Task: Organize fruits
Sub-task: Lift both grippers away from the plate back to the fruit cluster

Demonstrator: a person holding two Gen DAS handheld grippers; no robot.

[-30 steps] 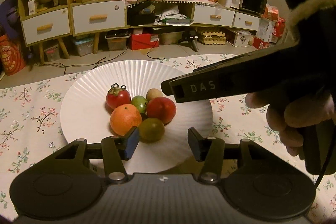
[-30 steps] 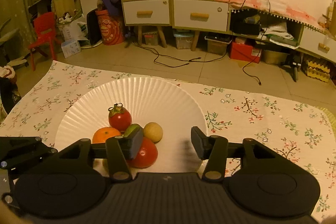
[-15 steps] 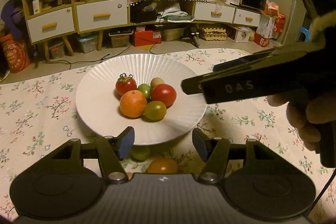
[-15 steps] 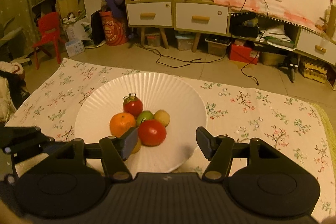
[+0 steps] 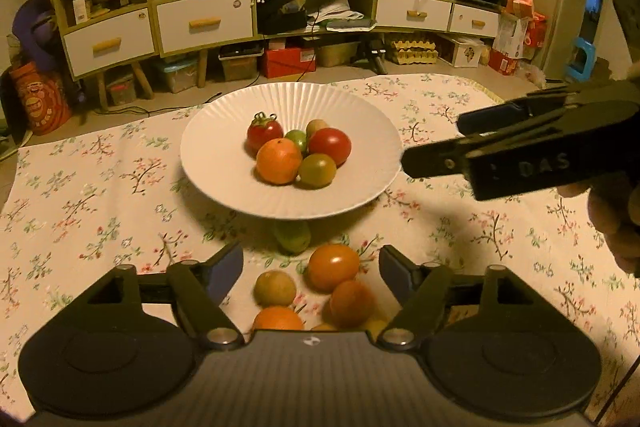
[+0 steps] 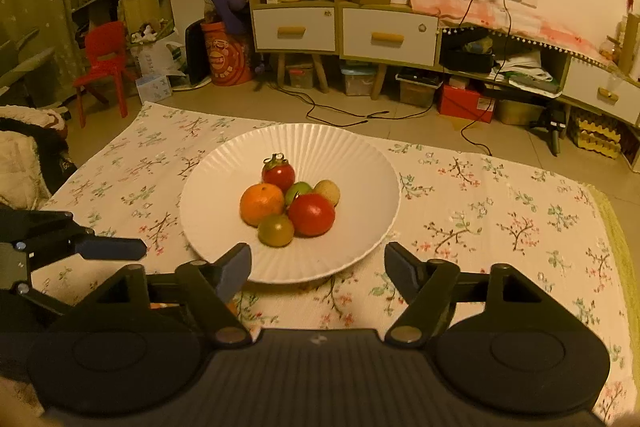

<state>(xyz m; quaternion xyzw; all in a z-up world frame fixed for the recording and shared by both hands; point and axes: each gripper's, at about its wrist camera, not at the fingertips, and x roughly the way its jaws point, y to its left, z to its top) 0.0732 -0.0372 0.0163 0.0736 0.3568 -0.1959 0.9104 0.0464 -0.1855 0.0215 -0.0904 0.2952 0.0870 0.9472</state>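
Note:
A white ribbed plate point(image 5: 224, 167) point(image 6: 352, 163) on the floral cloth holds several fruits: an orange point(image 5: 279, 161) point(image 6: 262, 204), a red tomato point(image 5: 330, 145) point(image 6: 311, 214), a stemmed red fruit point(image 5: 264, 133), a green-brown one point(image 5: 317, 170) and small ones behind. Several loose fruits lie in front of the plate: an orange tomato point(image 5: 333, 266), a brownish round fruit point(image 5: 275, 287), a green one point(image 5: 292, 237) at the plate's rim. My left gripper point(image 5: 311, 273) is open and empty above them. My right gripper point(image 6: 318, 269) is open and empty at the plate's near rim; it also shows at the right of the left wrist view point(image 5: 516, 147).
The floral tablecloth point(image 6: 500, 211) covers the table. Beyond its far edge is floor with cables, white-drawered cabinets point(image 6: 388, 37), fans, and a red chair point(image 6: 102, 67) at the left. My left gripper's fingertip point(image 6: 108, 249) shows left of the plate.
Both grippers have pulled back from the plate and risen. The loose fruits in front of the plate have come into the left wrist view. Both stay open and empty.

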